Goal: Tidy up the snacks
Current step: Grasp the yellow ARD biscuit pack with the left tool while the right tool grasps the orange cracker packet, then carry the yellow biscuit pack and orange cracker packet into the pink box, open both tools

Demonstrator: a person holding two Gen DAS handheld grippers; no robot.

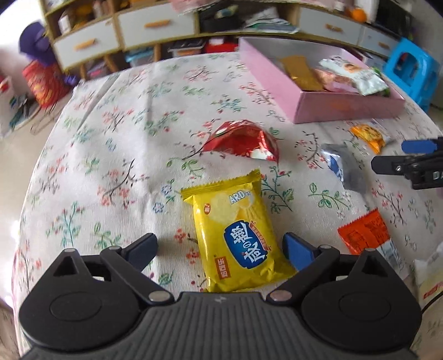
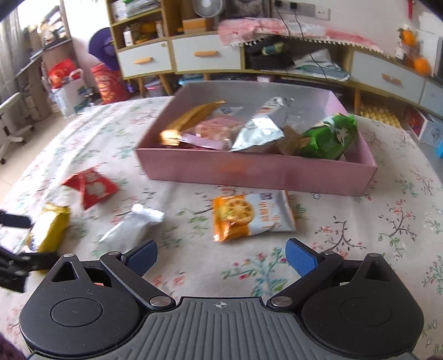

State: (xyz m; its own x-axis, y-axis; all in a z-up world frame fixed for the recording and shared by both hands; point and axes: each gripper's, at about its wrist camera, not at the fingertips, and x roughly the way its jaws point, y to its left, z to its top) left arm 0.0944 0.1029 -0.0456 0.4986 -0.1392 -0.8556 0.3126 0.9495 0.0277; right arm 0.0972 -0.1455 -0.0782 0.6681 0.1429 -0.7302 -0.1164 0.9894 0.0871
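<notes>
Yellow chip packet [image 1: 235, 235] – "ARD" legible, between spread hand-held gripper [image 1: 221, 249] fingers

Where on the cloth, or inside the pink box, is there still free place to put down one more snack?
Free: the pink box floor at its far end, behind the packets, and the cloth left of the box, beyond the red packet. Crowded: the strip before the box, with the orange packet, silver packet and yellow packet.

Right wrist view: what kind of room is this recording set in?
Probably a lived-in home room: a floral tablecloth, a drawer cabinet crowded with household clutter, and a desk fan on top.
</notes>
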